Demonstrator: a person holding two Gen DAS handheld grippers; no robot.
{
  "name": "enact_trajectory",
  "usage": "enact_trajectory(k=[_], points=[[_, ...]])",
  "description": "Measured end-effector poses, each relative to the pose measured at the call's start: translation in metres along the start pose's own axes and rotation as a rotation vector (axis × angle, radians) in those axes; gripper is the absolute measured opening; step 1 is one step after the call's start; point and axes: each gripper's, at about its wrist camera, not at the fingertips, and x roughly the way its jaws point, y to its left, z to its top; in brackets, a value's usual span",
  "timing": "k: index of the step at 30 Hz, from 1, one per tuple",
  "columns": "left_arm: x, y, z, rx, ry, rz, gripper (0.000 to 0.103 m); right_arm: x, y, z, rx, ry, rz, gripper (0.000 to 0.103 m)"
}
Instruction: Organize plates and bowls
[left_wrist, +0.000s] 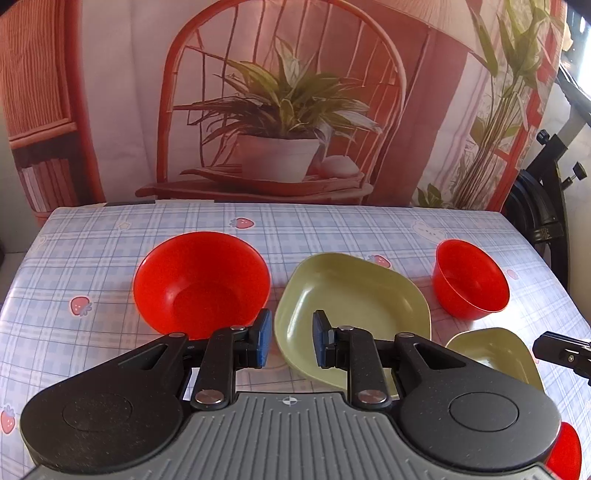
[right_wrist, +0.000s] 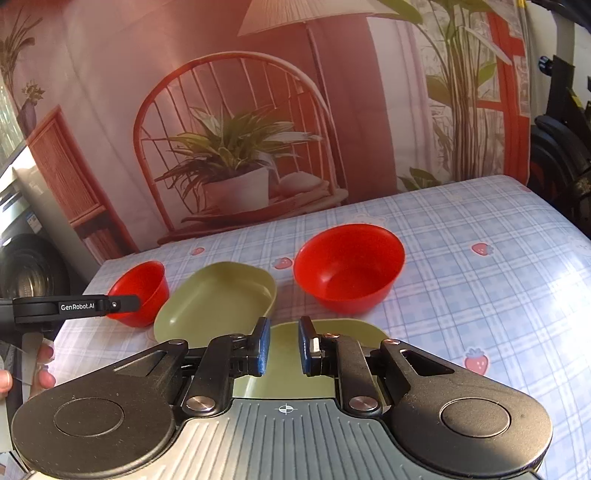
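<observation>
The left gripper (left_wrist: 291, 339) hovers with its blue-padded jaws apart and empty above the near rim of the large olive-green squarish plastic plate (left_wrist: 354, 306), probably lining up to pinch that rim. The right gripper (right_wrist: 283, 347), jaws likewise parted and holding nothing, hangs over the smaller olive-green plastic plate (right_wrist: 328, 326), which lies closest to the person. Beside the large plate on the checked strawberry-print tablecloth (left_wrist: 92, 258) sits the big red plastic bowl (left_wrist: 201, 282); the other red plastic bowl (left_wrist: 471, 280) stands well apart across the plates. Nothing is stacked yet, so sorting like with like seems barely begun; the shallow rims may slip when pinched
</observation>
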Motion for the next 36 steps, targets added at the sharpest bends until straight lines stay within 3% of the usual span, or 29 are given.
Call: enact_trajectory(k=[4, 9, 17, 20, 24, 29, 36], points=[[0.007, 0.014, -0.006, -0.043, 0.010, -0.009, 0.036, 0.026, 0.016, 0.019, -0.019, 0.016, 0.009, 0.017], [0.020, 0.016, -0.014, -0.054, 0.024, -0.049, 0.036, 0.067, 0.023, 0.034, 0.002, 0.083, -0.006, 0.017], [0.044, 0.028, -0.026, -0.131, 0.038, -0.104, 0.035, 0.117, 0.028, 0.031, -0.015, 0.168, -0.070, 0.017], [0.048, 0.024, -0.027, -0.114, 0.028, -0.116, 0.028, 0.130, 0.030, 0.029, -0.044, 0.184, -0.097, 0.017], [0.052, 0.024, -0.027, -0.130, 0.027, -0.143, 0.017, 0.141, 0.029, 0.028, -0.047, 0.206, -0.105, 0.016], [0.052, 0.021, -0.027, -0.127, 0.020, -0.130, 0.016, 0.142, 0.030, 0.026, -0.046, 0.200, -0.110, 0.006], [0.040, 0.020, -0.027, -0.111, 0.024, -0.108, 0.014, 0.116, 0.033, 0.029, -0.023, 0.148, -0.071, 0.005]])
